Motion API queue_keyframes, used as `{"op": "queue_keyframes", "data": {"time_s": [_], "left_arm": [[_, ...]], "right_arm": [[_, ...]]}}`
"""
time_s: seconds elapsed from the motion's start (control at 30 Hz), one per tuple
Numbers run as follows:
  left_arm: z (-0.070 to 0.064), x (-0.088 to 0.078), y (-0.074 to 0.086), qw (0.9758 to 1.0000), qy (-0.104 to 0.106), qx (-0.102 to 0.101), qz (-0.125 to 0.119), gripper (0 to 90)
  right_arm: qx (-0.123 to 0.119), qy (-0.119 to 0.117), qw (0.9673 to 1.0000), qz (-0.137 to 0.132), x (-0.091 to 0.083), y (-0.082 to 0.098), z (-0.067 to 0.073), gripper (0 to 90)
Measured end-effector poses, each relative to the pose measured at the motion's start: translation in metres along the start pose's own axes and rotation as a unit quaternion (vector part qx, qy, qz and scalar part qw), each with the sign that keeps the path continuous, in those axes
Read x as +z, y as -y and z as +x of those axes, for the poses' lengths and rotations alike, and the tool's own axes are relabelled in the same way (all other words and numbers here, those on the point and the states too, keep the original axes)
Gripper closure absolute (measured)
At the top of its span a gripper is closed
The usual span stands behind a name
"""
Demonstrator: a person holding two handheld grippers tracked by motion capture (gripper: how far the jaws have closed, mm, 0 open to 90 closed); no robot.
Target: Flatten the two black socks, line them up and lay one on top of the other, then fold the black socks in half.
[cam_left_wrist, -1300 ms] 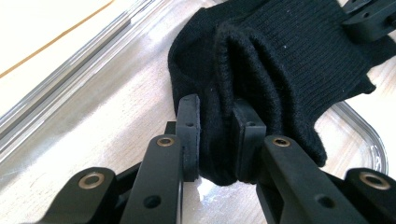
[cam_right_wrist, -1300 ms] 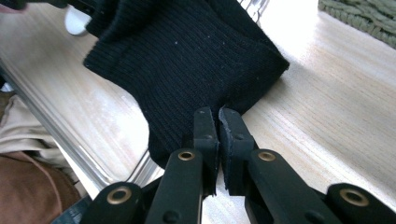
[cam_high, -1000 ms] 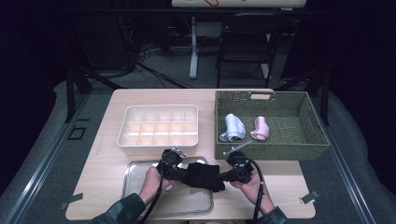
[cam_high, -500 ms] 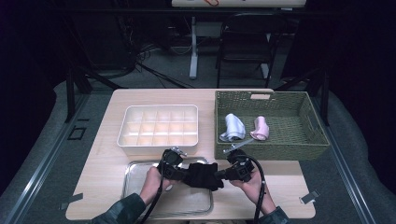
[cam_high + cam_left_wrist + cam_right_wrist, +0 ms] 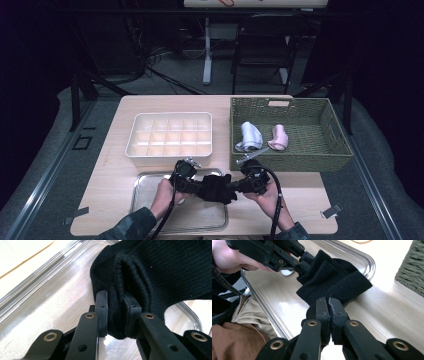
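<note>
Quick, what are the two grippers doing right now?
Left gripper: shut on the black sock.
Right gripper: shut on the same sock's other end.

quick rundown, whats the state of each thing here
black sock: bunched, held over the metal tray
left gripper: shut on the sock
right gripper: shut on the sock
white divided box: empty
green basket: holds a white sock and a pink sock

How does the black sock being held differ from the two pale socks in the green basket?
The black knitted sock is dark, while the pale blue sock and pink sock are light. It is gripped over the metal tray; they lie loose in the green woven basket. All look like soft knit.
</note>
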State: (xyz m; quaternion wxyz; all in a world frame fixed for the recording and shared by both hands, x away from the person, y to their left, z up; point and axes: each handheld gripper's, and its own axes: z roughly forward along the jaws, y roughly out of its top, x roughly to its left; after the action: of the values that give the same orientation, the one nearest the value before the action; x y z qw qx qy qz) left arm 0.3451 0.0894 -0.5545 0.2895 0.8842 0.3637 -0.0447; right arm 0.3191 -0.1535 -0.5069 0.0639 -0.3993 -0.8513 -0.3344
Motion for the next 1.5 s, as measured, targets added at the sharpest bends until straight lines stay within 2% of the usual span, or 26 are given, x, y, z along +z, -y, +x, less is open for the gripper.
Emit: {"op": "queue_keyframes", "data": {"time_s": [0.33, 0.43, 0.57, 0.73, 0.9, 1.0, 1.1, 1.2, 1.33, 1.4, 1.5], "left_arm": [[-0.001, 0.001, -0.001, 1.0, 0.005, -0.001, -0.003, 77.3], [-0.002, 0.002, -0.001, 0.9999, 0.011, -0.007, -0.003, 77.2], [-0.005, 0.002, -0.003, 0.9998, 0.017, -0.004, -0.006, 77.2], [-0.005, 0.006, -0.002, 0.9995, 0.028, -0.013, -0.002, 77.1], [-0.006, 0.007, -0.002, 0.9992, 0.037, -0.01, 0.008, 74.4], [-0.003, 0.005, -0.002, 0.9989, 0.043, -0.011, 0.018, 68.7], [0.0, -0.001, -0.004, 0.9989, 0.039, -0.011, 0.023, 60.0], [0.005, -0.012, -0.005, 0.9993, 0.031, -0.017, 0.014, 55.6], [0.008, -0.024, -0.007, 0.9997, 0.01, -0.021, -0.01, 52.5], [0.006, -0.029, -0.009, 0.9984, 0.025, -0.037, -0.035, 51.0], [-0.006, -0.033, -0.016, 0.9976, 0.019, -0.029, -0.061, 48.5]], "right_arm": [[-0.021, -0.006, 0.9996, -0.017, 0.002, -0.01, 0.008, 87.8], [-0.026, 0.0, 0.9993, -0.026, 0.002, -0.013, 0.013, 87.9], [-0.041, 0.009, 0.9981, -0.046, 0.001, -0.016, 0.022, 88.1], [-0.049, 0.004, 0.9981, -0.038, 0.012, -0.019, 0.027, 88.1], [-0.063, 0.003, 0.9978, -0.022, 0.025, -0.017, 0.03, 88.1], [-0.061, 0.001, 0.998, -0.017, 0.03, -0.016, 0.028, 88.0], [-0.063, -0.003, 0.998, -0.011, 0.036, -0.014, 0.027, 87.9], [-0.07, -0.002, 0.9975, 0.0, 0.043, -0.014, 0.028, 87.9], [-0.071, 0.003, 0.9974, 0.011, 0.049, -0.013, 0.03, 87.6], [-0.075, 0.009, 0.9971, 0.008, 0.052, -0.013, 0.031, 87.3], [-0.076, 0.012, 0.997, 0.01, 0.054, -0.013, 0.032, 86.8]]}}
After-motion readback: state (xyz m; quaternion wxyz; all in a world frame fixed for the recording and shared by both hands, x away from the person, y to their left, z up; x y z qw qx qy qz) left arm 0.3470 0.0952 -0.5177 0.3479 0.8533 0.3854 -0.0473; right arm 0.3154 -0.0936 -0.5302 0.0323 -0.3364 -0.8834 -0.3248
